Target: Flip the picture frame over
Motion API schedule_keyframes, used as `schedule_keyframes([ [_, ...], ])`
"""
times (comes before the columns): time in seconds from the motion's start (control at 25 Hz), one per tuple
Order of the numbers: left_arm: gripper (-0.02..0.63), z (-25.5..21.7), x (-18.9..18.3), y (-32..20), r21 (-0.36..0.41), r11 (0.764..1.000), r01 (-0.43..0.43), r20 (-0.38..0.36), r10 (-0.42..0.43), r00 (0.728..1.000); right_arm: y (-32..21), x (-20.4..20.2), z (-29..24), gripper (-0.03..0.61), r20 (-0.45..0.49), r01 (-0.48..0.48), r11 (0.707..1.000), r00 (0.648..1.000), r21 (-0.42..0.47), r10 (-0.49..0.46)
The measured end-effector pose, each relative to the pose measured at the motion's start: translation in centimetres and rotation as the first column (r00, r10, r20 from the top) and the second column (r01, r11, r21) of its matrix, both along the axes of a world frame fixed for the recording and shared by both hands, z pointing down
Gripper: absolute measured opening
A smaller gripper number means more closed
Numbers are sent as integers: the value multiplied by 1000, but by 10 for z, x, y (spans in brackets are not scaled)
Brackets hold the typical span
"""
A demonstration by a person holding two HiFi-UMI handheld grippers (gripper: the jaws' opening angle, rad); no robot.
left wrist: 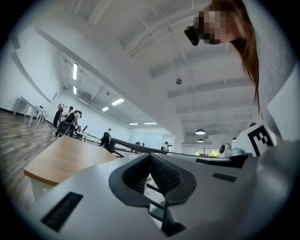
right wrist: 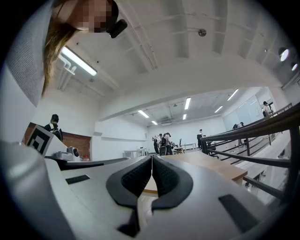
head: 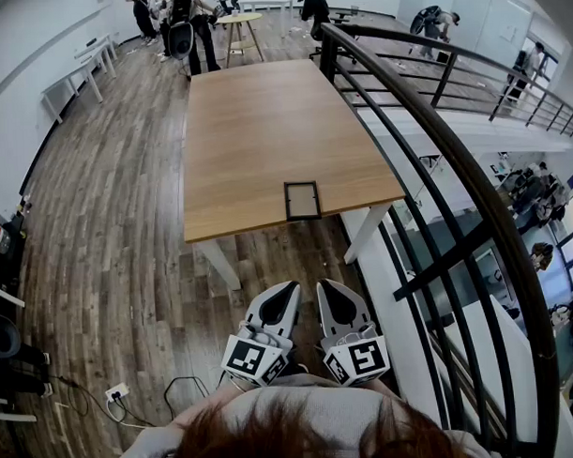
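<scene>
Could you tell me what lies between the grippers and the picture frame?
In the head view, only the table's near edge and a stretch of wood floor separate the left gripper and right gripper from the picture frame.

A long light-wood table (head: pixel 255 131) on white legs stands on the plank floor (head: pixel 118 239); a dark-rimmed picture frame (head: pixel 302 200) lies flat on it, just inside the near edge, toward the right corner

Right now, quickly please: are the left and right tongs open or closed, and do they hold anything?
Left tongs: closed, holding nothing.
Right tongs: closed, holding nothing.
</scene>
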State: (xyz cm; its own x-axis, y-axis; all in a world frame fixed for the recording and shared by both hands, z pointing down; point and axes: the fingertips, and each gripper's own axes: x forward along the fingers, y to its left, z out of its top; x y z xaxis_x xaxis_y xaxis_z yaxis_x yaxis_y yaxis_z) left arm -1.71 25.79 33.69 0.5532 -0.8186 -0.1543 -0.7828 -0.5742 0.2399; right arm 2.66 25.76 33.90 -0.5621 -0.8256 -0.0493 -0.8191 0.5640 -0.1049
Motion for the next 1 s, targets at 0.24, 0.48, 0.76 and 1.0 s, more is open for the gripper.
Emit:
schedule_keyframes([
  [0.24, 6, -7, -9, -24, 22, 999, 32, 11, -32, 999, -26, -7, -5, 14, 6, 13, 1000, 1000, 9, -13],
  [0.48, 6, 7, -25, -66, -1, 999, 41, 31, -41, 999, -67, -19, 2, 14, -10, 16, 1000, 1000, 11, -16],
  [0.76, 6, 7, -36, -178, 5, 1000, 12, 45, -12, 999, -170, -31, -6, 14, -73, -22, 996, 997, 83, 28],
  [1.0, 6, -8, -47, -266, 39, 999, -14, 53, 12, 999, -259, -42, -25, 14, -81, -57, 990, 994, 130, 68],
])
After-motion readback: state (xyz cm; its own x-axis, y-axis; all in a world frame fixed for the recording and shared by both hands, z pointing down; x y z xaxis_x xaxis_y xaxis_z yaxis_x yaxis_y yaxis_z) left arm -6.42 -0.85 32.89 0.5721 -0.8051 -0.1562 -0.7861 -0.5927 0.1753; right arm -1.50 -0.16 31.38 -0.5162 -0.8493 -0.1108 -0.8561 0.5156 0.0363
